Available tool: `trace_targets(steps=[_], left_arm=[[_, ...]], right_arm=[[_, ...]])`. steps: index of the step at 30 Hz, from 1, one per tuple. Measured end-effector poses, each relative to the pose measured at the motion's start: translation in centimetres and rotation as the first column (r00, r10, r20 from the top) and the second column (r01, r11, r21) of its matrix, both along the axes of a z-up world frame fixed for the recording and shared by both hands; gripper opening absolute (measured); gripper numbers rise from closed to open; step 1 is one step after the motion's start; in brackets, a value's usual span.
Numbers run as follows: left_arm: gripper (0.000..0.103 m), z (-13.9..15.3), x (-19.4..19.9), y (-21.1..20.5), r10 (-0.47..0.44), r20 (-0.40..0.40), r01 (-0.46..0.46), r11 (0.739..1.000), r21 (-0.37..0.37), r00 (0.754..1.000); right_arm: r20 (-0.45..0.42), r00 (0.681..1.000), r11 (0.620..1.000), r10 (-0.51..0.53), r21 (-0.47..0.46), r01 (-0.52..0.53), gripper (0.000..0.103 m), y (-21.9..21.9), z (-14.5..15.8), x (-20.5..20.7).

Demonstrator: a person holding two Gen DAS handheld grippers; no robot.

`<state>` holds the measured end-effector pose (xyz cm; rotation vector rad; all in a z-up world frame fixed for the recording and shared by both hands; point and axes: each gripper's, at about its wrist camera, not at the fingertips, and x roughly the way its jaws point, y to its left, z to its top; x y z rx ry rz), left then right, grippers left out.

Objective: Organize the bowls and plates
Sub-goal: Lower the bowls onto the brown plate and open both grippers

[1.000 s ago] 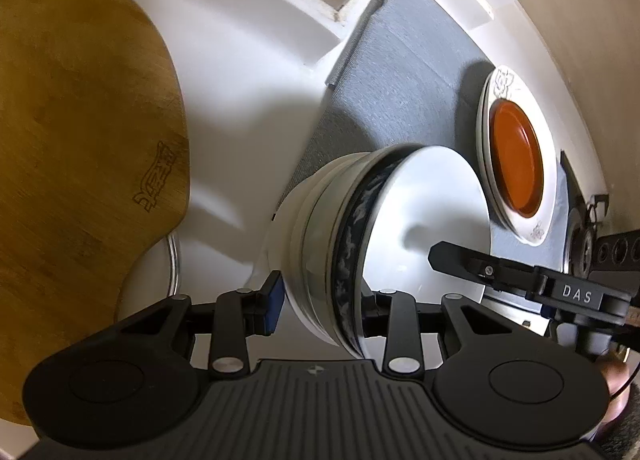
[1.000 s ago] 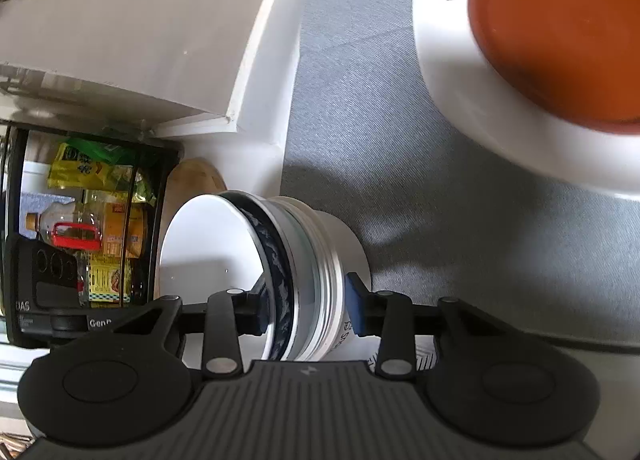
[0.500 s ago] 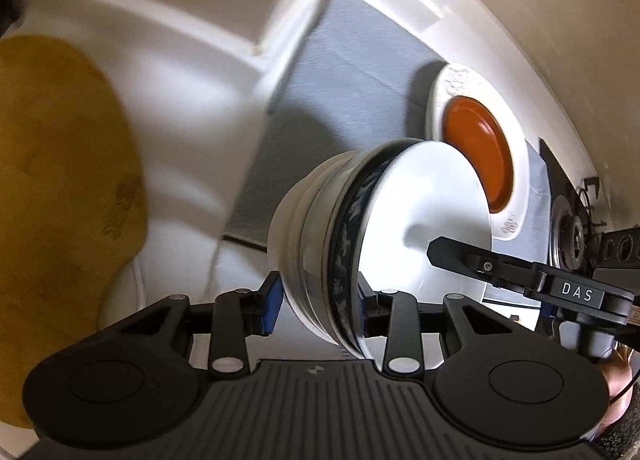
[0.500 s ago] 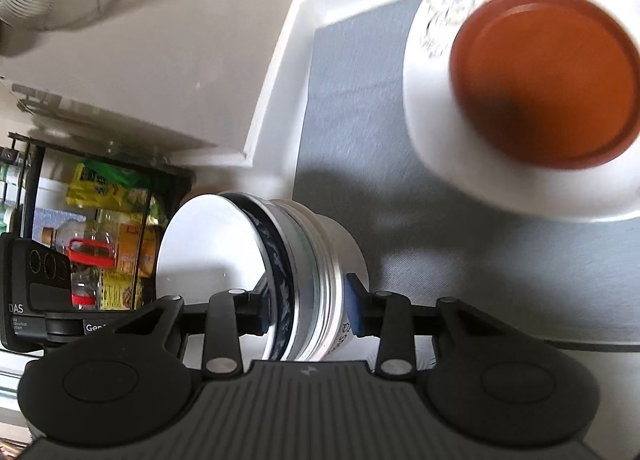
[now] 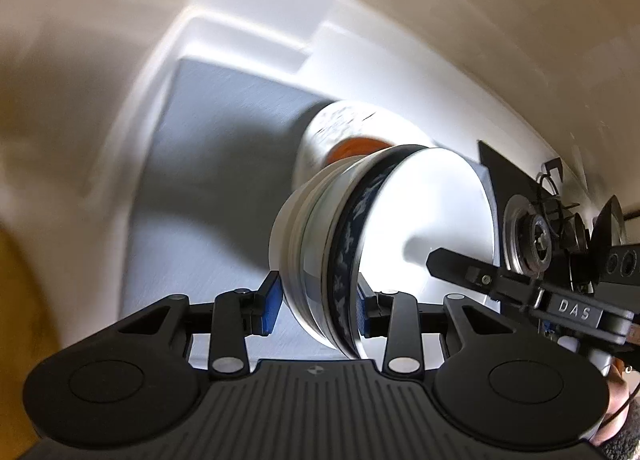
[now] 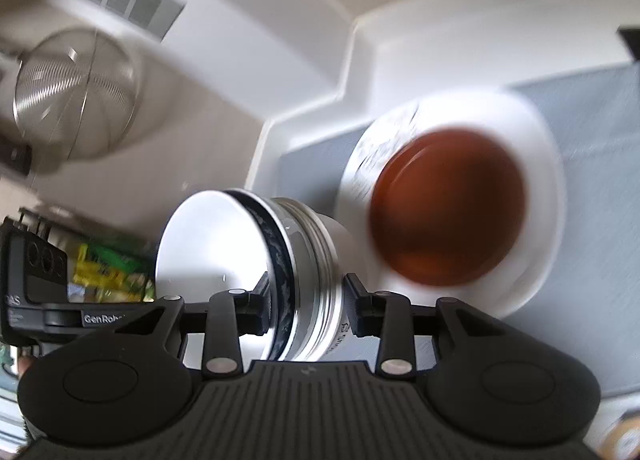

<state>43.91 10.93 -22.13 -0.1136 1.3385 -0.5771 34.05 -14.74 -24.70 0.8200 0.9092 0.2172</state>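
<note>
Surface: white countertop with a grey mat laid on it; both views are motion-blurred.
Background: wire-mesh strainer hangs at upper left of the right wrist view; a gas burner lies beyond the mat's far edge in the left wrist view.
Change since a second ago: the wooden cutting board that filled the left of the left wrist view is reduced to a brown sliver at the frame edge; the white plate carrying the orange-brown saucer now sits closer to centre in both views, partly hidden behind the bowls in the left one.
Task item: stack of nested bowls, white, the innermost with a dark blue patterned rim, held clear of the mat between the two grippers.
Stack orientation: tipped on its side in both wrist views, axis running across the frame; the open mouth faces right in the left wrist view and left in the right wrist view.
Left gripper: blue-padded fingers pinch the rim edges of the stack, one pad outside, one inside the mouth.
Right gripper: fingers clamp the opposite rim edge the same way.
Pose: the two grippers face each other across the stack, both angled downward.
</note>
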Motion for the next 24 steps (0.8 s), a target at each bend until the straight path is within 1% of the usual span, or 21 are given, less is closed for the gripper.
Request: trace_targets(steps=[4, 6, 8, 12, 16, 17, 21, 22, 24], left_arm=[[0.039, -0.9, 2.0, -3.4, -0.041, 0.015, 0.041, 0.999, -0.023, 0.999], [0.039, -1.6, 2.8, -4.7, -0.048, 0.007, 0.048, 0.998, -0.03, 0.999], [0.039, -2.3, 3.4, -5.8, -0.049, -0.012, 0.049, 0.999, -0.025, 0.999], [0.039, -2.9, 3.4, -7.2, -0.065, 0.009, 0.065, 0.998, 0.0, 0.998], [0.039, -3.3, 3.3, -7.9, -0.088, 0.039, 0.087, 0.996, 0.02, 0.995], [0.039, -3.4, 3.4, -8.7, -0.088, 0.043, 0.087, 0.996, 0.028, 0.995], [0.039, -4.3, 3.9, -9.3, -0.097, 0.037, 0.095, 0.994, 0.053, 0.995], [0.04, -4.6, 4.0, -10.0, -0.098, 0.036, 0.096, 0.994, 0.055, 0.994], [0.04, -4.4, 3.7, -10.0, -0.107, 0.05, 0.104, 0.993, 0.051, 0.993]], right_arm=[[0.01, 0.997, 0.997, -0.074, -0.019, 0.074, 0.039, -3.0, -0.8, 0.6], [0.005, 0.995, 0.995, -0.102, -0.019, 0.102, 0.04, -4.1, -1.5, 1.2], [-0.002, 0.992, 0.992, -0.124, -0.011, 0.124, 0.039, -5.2, -2.3, 1.4], [-0.011, 0.988, 0.988, -0.156, -0.01, 0.156, 0.039, -6.7, -3.9, 1.9], [-0.023, 0.983, 0.983, -0.184, -0.032, 0.183, 0.037, -7.3, -4.9, 2.4], [-0.031, 0.981, 0.982, -0.19, -0.03, 0.189, 0.037, -7.4, -5.3, 2.6], [-0.059, 0.977, 0.979, -0.206, -0.026, 0.204, 0.035, -7.4, -6.9, 3.2], [-0.053, 0.976, 0.977, -0.21, -0.028, 0.209, 0.035, -7.3, -7.0, 3.3], [-0.037, 0.971, 0.972, -0.234, -0.031, 0.233, 0.035, -7.2, -7.0, 3.3]])
